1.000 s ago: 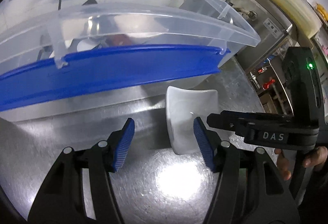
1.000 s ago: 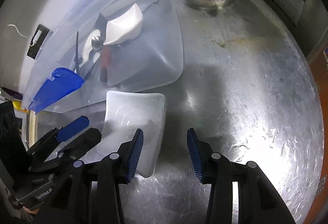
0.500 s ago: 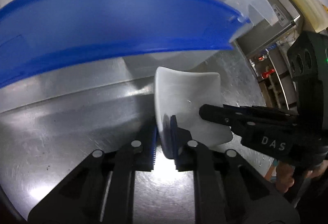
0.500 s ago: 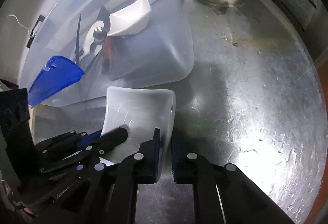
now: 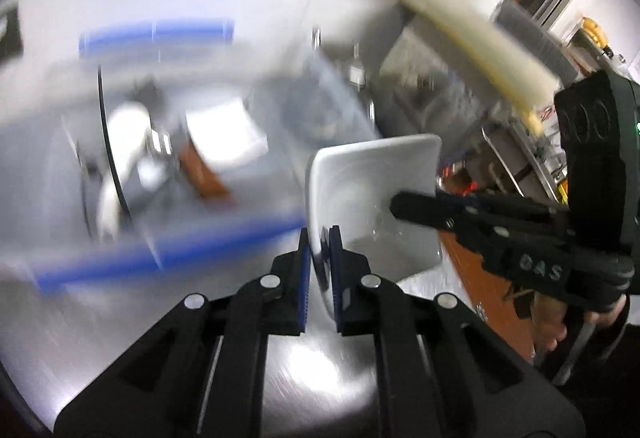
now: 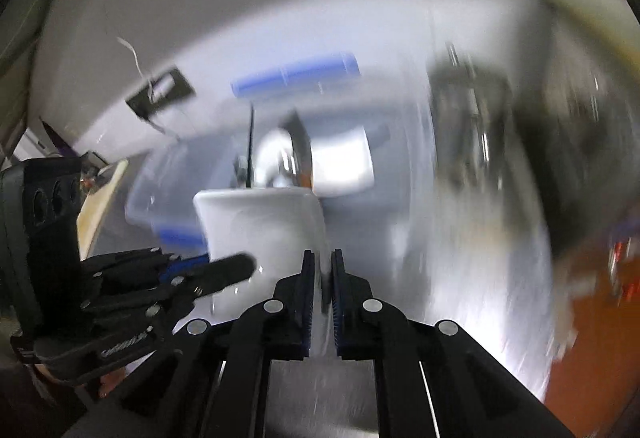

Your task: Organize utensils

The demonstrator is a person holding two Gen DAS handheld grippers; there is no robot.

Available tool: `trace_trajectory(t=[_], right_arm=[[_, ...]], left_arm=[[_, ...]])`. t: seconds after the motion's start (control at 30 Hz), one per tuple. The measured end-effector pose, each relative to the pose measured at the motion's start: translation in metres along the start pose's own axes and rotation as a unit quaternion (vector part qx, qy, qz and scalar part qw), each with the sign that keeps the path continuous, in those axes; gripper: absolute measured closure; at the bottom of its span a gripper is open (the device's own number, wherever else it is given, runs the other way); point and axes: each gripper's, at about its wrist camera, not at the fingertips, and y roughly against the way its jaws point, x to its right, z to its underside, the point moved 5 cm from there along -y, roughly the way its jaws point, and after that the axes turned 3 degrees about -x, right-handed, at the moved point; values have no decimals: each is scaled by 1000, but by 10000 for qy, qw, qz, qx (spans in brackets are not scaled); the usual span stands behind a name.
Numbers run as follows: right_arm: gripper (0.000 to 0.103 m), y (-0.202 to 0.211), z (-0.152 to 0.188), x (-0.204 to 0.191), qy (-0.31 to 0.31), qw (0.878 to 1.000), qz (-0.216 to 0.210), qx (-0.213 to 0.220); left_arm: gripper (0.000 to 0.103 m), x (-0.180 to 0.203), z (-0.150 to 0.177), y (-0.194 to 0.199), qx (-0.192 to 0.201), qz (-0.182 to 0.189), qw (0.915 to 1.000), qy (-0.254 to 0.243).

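Note:
Both grippers hold one white square dish (image 5: pixel 372 197), lifted above the steel counter. My left gripper (image 5: pixel 319 254) is shut on its left rim. My right gripper (image 6: pixel 321 278) is shut on its right rim; the dish also shows in the right wrist view (image 6: pixel 260 226). Behind it, blurred, stands a clear plastic bin (image 5: pixel 168 165) with blue handles, holding a white dish (image 6: pixel 344 161), white spoons and metal utensils. The right gripper shows in the left wrist view (image 5: pixel 416 205).
The steel counter (image 5: pixel 280 370) lies below. A steel appliance (image 5: pixel 432 85) stands at the back right, with shelving beyond. A wall socket (image 6: pixel 160 93) is on the wall behind the bin. The background is motion-blurred.
Both grippers closed on the dish's opposite rims and lifted it off the counter. The views have tilted up so the bin's inside shows.

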Motion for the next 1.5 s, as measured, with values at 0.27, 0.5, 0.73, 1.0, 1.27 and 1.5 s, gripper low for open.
trace_trajectory(t=[0.27,0.5,0.73,1.0,1.27,1.5], right_arm=[[92,-114,-111,20,-257,9888,401,-1418],[91,-187,-110,41,-425,9726,765,-2156],[88,-217,-108,49,-382,9633,1049,-2441],[70,-143,-110,22,310,9839,1023,-1432],[21,11,-38,7,735,9831,1578,567],[6,26,49,21,246,9799,1925,460]], left_arm=[[95,-90,-93,-72,-951,-419,9898,979],[95,-134,-83,-139,-1840,-276,9689,1630],[95,-149,-81,-167,-2126,-107,9588,1881],[91,-124,-94,-96,-1050,-473,9838,1372],[21,-37,-45,43,808,-1792,9793,483],[7,-34,49,51,508,-2335,9683,727]])
